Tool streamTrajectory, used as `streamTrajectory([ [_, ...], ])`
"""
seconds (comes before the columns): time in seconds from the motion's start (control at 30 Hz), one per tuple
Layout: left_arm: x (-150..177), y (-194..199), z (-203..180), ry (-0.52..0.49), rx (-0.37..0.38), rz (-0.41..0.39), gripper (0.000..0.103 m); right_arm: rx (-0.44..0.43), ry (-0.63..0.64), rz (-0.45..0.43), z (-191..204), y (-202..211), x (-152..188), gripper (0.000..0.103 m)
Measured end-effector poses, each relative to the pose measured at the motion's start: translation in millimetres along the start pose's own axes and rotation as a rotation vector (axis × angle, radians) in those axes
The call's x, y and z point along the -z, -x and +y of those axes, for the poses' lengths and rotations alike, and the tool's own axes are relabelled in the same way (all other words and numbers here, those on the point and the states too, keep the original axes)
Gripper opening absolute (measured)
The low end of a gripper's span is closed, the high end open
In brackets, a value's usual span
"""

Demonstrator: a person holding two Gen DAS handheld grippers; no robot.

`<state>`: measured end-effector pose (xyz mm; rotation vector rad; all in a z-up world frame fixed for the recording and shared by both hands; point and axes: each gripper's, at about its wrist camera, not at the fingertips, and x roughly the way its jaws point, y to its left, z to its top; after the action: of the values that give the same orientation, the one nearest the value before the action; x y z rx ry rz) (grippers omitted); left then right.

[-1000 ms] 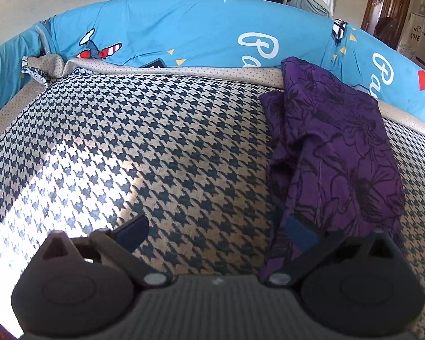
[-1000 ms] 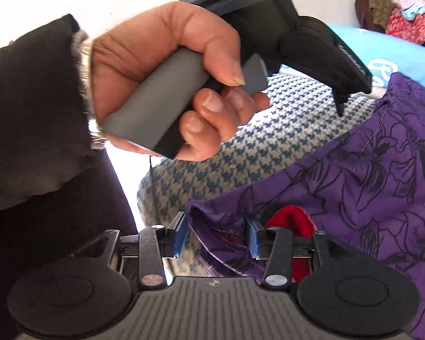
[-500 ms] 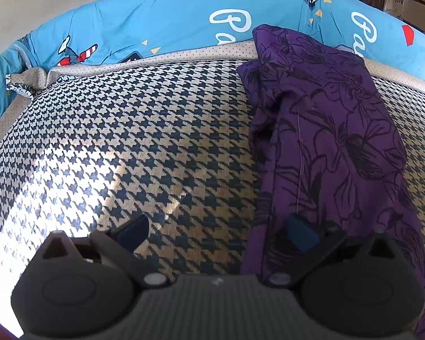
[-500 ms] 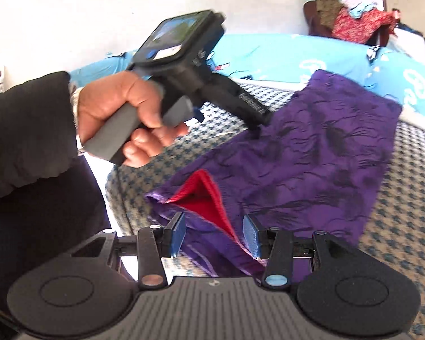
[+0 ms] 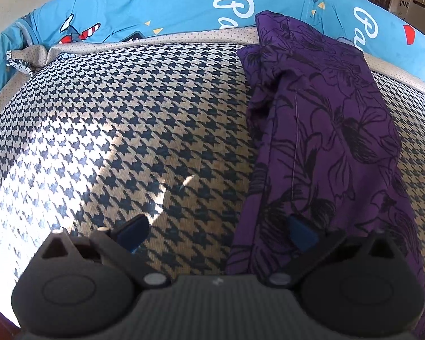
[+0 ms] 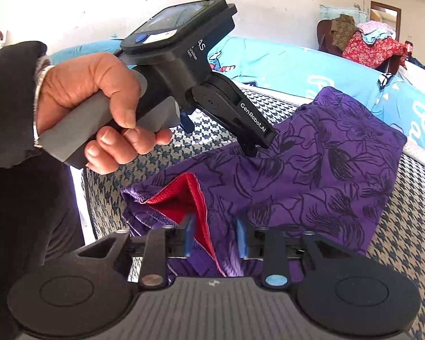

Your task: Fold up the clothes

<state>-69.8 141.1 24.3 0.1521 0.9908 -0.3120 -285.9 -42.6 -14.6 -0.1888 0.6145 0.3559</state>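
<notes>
Houndstooth bed cover (image 5: pixel 127 113) in navy and cream underneath everything, sunlit at the near left. Bordered at the far side by one band of bright blue bedding (image 5: pixel 155 2) with white script and small cartoon prints. Beyond that, against a pale wall, one chair (image 6: pixel 324 38) heaped with a pile of clothes (image 6: pixel 374 45).

Counted: one garment, two grippers, one hand in view, one dark sleeve (image 6: pixel 11 99).

Purple garment (image 5: pixel 325 141), the only piece on the bed, lying lengthwise on the right part of the cover, far end up against the blue band. Deep violet with black line-drawn flowers all over. Folded along its length into a long strip, doubled edge on its left, a thin pale line of stitching down the middle. At the near end, in the right wrist view, hem turned back to show a red lining (image 6: pixel 181 195) as a bright triangle, with a glossy purple edge beside it.

Left gripper (image 5: pixel 216 232) gaping wide, empty, held above the near end of the bed: left pad over bare houndstooth, right pad over the garment's edge, gripping nothing. Carried by a hand (image 6: pixel 99 104) wrapped round its grey handle.

Right gripper (image 6: pixel 214 236) at the turned-back hem, jaws just been closing, now narrow, with red-lined cloth running between the blue pads. Cannot tell whether the pads already press on it.
</notes>
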Motion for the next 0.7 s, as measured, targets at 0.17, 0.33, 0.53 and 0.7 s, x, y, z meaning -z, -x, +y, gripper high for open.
streamTrajectory([
  [0.17, 1, -4, 1, -0.004, -0.035, 0.018, 0.103, -0.055, 0.039, -0.017, 6, 13, 1, 0.009],
  [0.33, 1, -6, 5, -0.001, -0.079, 0.031, 0.103, -0.125, 0.175, 0.051, 18, 25, 15, 0.007],
  [0.53, 1, -3, 12, 0.022, -0.107, 0.033, 0.103, -0.170, 0.177, 0.096, 20, 32, 29, 0.007],
  [0.7, 3, 1, 9, 0.015, -0.121, 0.024, 0.103, -0.103, 0.030, 0.003, 2, 37, 17, 0.013],
])
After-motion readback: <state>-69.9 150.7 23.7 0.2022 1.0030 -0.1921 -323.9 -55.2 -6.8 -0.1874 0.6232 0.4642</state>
